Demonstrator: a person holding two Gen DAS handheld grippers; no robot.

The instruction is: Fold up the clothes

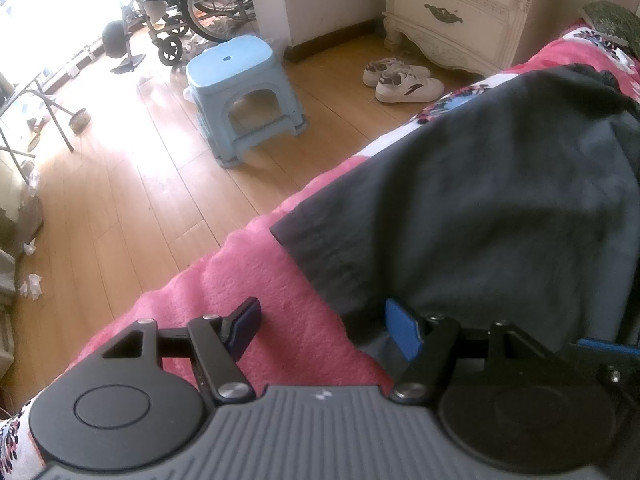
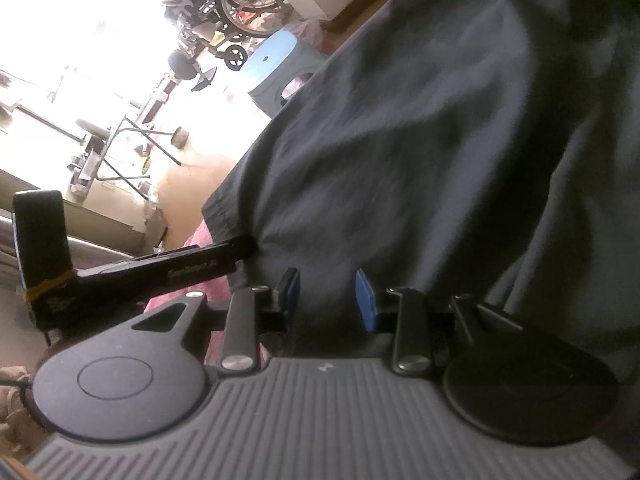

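Observation:
A dark grey garment (image 1: 480, 200) lies spread on a pink fleece blanket (image 1: 248, 272) at the bed's edge. My left gripper (image 1: 324, 330) stands open over the garment's near corner. Its left pad is above bare blanket and its right pad is at the cloth's edge. In the right wrist view the garment (image 2: 440, 140) fills most of the picture. My right gripper (image 2: 328, 298) is partly open, with the dark cloth showing in the gap and no visible pinch. A finger of the left gripper (image 2: 180, 270) reaches to the garment's corner from the left.
Wooden floor lies beyond the bed edge, with a light blue stool (image 1: 240, 92), white sneakers (image 1: 400, 80), a cream dresser (image 1: 460, 12) and a wheelchair (image 1: 200, 0). A folding table's legs (image 1: 40, 120) stand at the far left. Crumpled tissues litter the floor.

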